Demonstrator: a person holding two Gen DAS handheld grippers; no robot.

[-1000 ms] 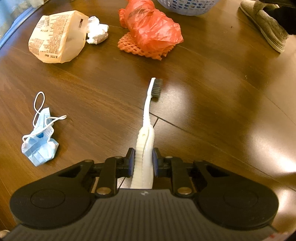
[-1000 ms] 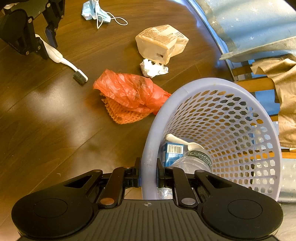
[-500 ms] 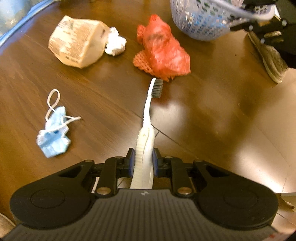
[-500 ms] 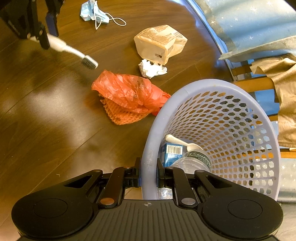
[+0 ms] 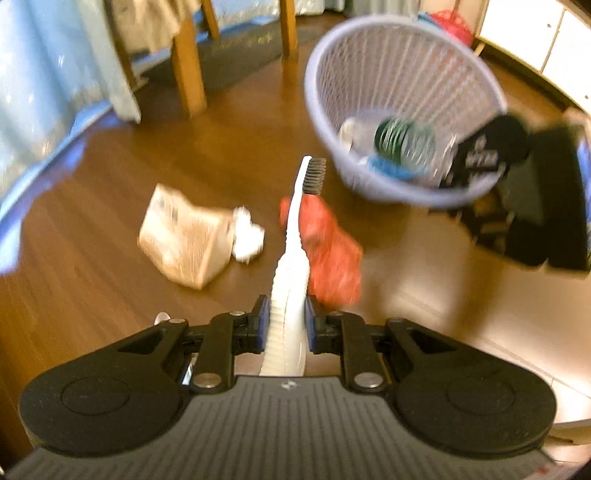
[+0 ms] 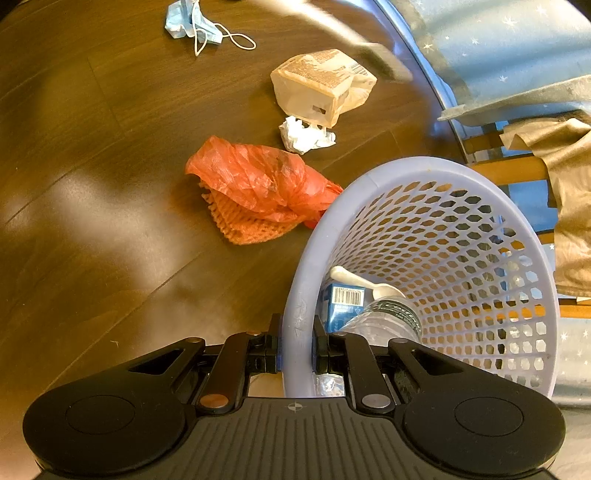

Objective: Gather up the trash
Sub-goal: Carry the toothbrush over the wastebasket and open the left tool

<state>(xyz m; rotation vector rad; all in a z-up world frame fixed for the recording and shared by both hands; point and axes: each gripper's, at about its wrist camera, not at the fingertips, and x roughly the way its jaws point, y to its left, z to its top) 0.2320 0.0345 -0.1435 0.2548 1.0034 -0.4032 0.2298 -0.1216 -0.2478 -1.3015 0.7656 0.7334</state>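
My left gripper (image 5: 286, 325) is shut on the ribbed handle of a white toothbrush (image 5: 291, 258), whose dark bristle head points toward the lavender basket (image 5: 476, 74). The toothbrush hangs in the air above the floor; in the right wrist view it is a pale blur (image 6: 369, 51) at the top. My right gripper (image 6: 295, 354) is shut on the near rim of the basket (image 6: 299, 280), tilting it. Inside lie a clear bottle (image 6: 384, 321), a blue carton (image 6: 341, 302) and a white spoon (image 6: 358, 280). The right gripper's black body (image 5: 491, 151) shows at the basket's rim.
On the dark wood floor lie an orange bag on orange netting (image 6: 258, 184), a crumpled tissue (image 6: 304, 134), a tan paper package (image 6: 321, 83) and a blue face mask (image 6: 192, 26). Wooden chair legs (image 5: 188, 70) and a blue curtain (image 5: 44, 74) stand behind.
My left gripper has risen with the toothbrush and swung toward the basket, so the floor litter looks smaller and the basket's opening has come into view. The right gripper and basket have stayed put.
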